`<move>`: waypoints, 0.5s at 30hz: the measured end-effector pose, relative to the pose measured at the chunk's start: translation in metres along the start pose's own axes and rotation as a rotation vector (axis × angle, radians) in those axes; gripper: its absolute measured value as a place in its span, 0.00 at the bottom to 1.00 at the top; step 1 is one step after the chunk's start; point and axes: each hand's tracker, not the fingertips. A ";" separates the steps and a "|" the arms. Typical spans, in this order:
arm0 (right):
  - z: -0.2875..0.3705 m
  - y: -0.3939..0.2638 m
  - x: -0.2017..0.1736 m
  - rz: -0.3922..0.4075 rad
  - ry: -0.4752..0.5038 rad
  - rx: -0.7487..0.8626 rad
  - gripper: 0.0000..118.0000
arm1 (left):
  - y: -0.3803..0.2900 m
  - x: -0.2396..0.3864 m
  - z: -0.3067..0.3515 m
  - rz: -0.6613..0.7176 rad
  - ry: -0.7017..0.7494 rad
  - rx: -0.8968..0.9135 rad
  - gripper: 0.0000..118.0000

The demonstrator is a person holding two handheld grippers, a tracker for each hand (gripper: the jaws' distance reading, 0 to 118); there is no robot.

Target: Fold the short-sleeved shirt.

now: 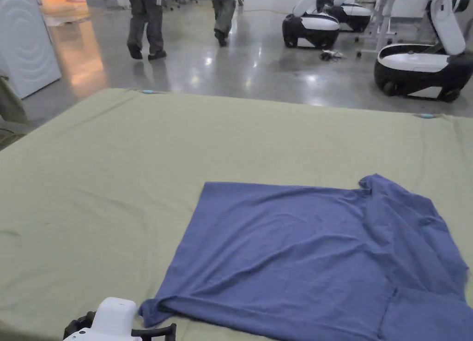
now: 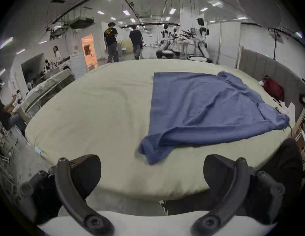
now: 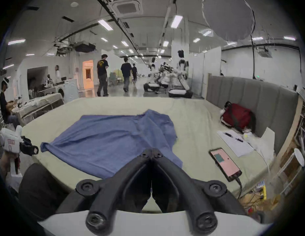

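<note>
A blue short-sleeved shirt (image 1: 314, 259) lies spread on the olive-green bed sheet (image 1: 138, 171), rumpled toward its right end. Its near-left corner (image 2: 148, 152) is bunched up. My left gripper (image 2: 151, 175) hovers just short of that corner, open, with nothing between its fingers; it also appears at the bottom left of the head view (image 1: 118, 328) and at the left of the right gripper view (image 3: 29, 148). My right gripper (image 3: 151, 152) is shut, its tips over the shirt's near-right part (image 3: 105, 137). No cloth shows between its jaws.
On the bed's right side lie a phone (image 3: 225, 163) on a cable, a paper sheet with pens (image 3: 235, 142) and a red bag (image 3: 237, 117) against a grey padded headboard (image 3: 250, 96). Beyond the bed, people (image 1: 145, 23) walk past wheeled robots (image 1: 415, 69).
</note>
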 end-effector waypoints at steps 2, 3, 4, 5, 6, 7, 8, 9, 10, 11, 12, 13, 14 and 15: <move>-0.009 -0.006 0.014 -0.020 -0.046 -0.047 0.03 | 0.013 0.000 -0.010 -0.017 -0.014 -0.007 0.99; -0.012 -0.010 0.020 -0.035 -0.067 -0.067 0.03 | 0.016 0.001 -0.016 -0.035 -0.009 -0.012 0.96; -0.014 -0.012 0.026 -0.056 -0.079 -0.075 0.03 | 0.019 0.001 -0.020 -0.049 -0.008 -0.015 0.90; -0.015 -0.014 0.032 -0.078 -0.085 -0.090 0.03 | 0.021 -0.001 -0.023 -0.057 -0.016 -0.010 0.80; -0.017 -0.016 0.038 -0.099 -0.093 -0.108 0.03 | 0.025 -0.002 -0.027 -0.061 -0.029 -0.013 0.58; -0.018 -0.018 0.042 -0.110 -0.103 -0.112 0.03 | 0.027 -0.004 -0.031 -0.059 -0.030 -0.022 0.34; -0.018 -0.020 0.046 -0.116 -0.111 -0.115 0.03 | 0.028 -0.004 -0.035 -0.065 -0.029 -0.040 0.17; -0.019 -0.022 0.049 -0.125 -0.119 -0.127 0.03 | 0.027 -0.005 -0.041 -0.087 -0.011 -0.066 0.17; -0.021 -0.023 0.053 -0.133 -0.124 -0.146 0.03 | 0.028 0.002 -0.039 -0.120 0.027 -0.071 0.16; -0.022 -0.025 0.056 -0.138 -0.133 -0.157 0.03 | 0.027 0.003 -0.040 -0.123 0.014 -0.072 0.16; -0.023 -0.026 0.058 -0.140 -0.139 -0.161 0.03 | 0.027 0.005 -0.038 -0.118 0.004 -0.075 0.13; -0.024 -0.030 0.063 -0.142 -0.140 -0.168 0.03 | 0.027 0.004 -0.036 -0.101 -0.018 -0.075 0.08; -0.025 -0.031 0.065 -0.143 -0.143 -0.179 0.03 | 0.027 0.002 -0.035 -0.093 -0.029 -0.075 0.05; -0.027 -0.032 0.067 -0.143 -0.144 -0.187 0.03 | 0.028 0.004 -0.031 -0.097 -0.024 -0.074 0.04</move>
